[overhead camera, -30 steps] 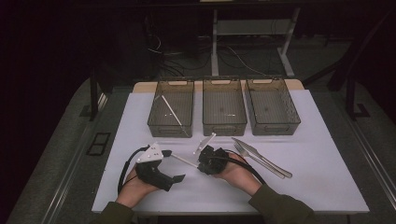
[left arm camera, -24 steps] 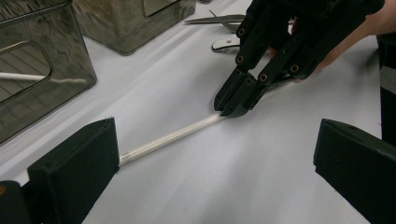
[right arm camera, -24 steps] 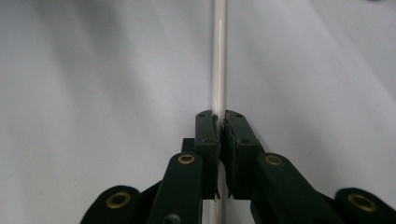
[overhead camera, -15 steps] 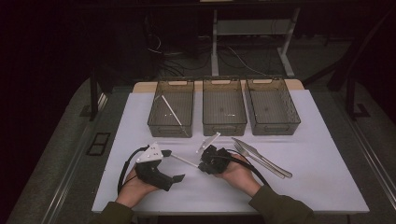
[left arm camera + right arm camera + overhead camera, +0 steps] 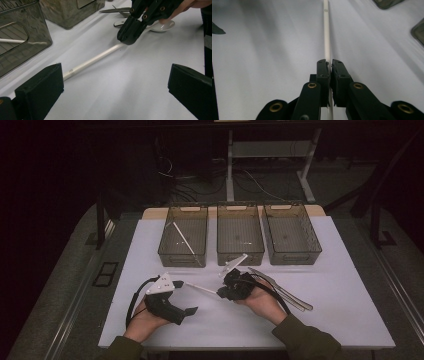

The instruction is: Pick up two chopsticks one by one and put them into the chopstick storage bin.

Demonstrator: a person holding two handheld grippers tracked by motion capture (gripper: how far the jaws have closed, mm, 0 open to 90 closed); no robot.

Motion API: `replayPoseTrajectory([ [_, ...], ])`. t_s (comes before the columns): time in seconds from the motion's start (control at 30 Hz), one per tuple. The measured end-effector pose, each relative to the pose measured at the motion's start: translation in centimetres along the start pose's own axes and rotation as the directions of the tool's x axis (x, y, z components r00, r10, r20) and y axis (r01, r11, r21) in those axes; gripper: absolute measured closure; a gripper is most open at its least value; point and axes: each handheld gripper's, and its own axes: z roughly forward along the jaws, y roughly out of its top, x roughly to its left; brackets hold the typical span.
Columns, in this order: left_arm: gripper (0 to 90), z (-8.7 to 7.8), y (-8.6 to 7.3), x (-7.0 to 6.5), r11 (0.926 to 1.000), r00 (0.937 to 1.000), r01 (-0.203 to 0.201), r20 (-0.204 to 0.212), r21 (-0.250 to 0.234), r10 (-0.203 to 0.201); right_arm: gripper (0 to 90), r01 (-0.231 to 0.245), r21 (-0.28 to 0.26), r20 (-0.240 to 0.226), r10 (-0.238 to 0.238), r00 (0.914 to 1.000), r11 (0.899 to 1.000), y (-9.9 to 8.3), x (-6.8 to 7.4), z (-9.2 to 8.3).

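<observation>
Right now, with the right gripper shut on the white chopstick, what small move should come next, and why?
Probably lift the white chopstick a little higher and start carrying it toward the left bin, where a similar white stick already lies. The right gripper has its jaws closed on one end, while the far end lies near the open left gripper, so a lift should free it.

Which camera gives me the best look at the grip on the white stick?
The right gripper view: the right gripper is shut on the white stick, which runs straight ahead. The left gripper view shows it side-on; the high view shows it small.
</observation>
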Motion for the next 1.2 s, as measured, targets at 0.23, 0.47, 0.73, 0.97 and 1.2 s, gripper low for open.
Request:
replayPoseTrajectory([
  [0.23, 0.0, 0.0, 0.0, 0.0, 1.0000, 1.0000, 0.000, -0.001, 0.000, 0.000, 85.1, -0.014, -0.031, 0.001, 0.014, 0.9999, 0.999, 0.2, -0.4, -1.2],
  [0.47, 0.0, 0.1, 0.0, 0.0, 1.0000, 1.0000, 0.000, -0.002, -0.004, 0.000, 85.1, -0.043, -0.094, -0.008, 0.043, 0.9990, 0.995, 0.8, -0.8, -3.1],
  [0.73, 0.0, 0.1, 0.0, 0.0, 1.0000, 1.0000, 0.001, -0.001, -0.004, -0.001, 85.0, -0.050, -0.159, 0.007, 0.051, 0.9987, 0.986, 2.1, -1.4, -5.1],
  [0.97, 0.0, 0.1, 0.0, 0.0, 1.0000, 1.0000, 0.004, 0.002, -0.006, -0.004, 85.0, -0.059, -0.188, 0.041, 0.067, 0.9969, 0.980, 4.1, -2.2, -6.0],
  [1.2, 0.0, 0.2, 0.0, 0.0, 0.9999, 1.0000, 0.006, 0.005, -0.011, -0.006, 84.9, -0.075, -0.197, 0.090, 0.094, 0.9915, 0.977, 6.9, -3.5, -5.6],
])
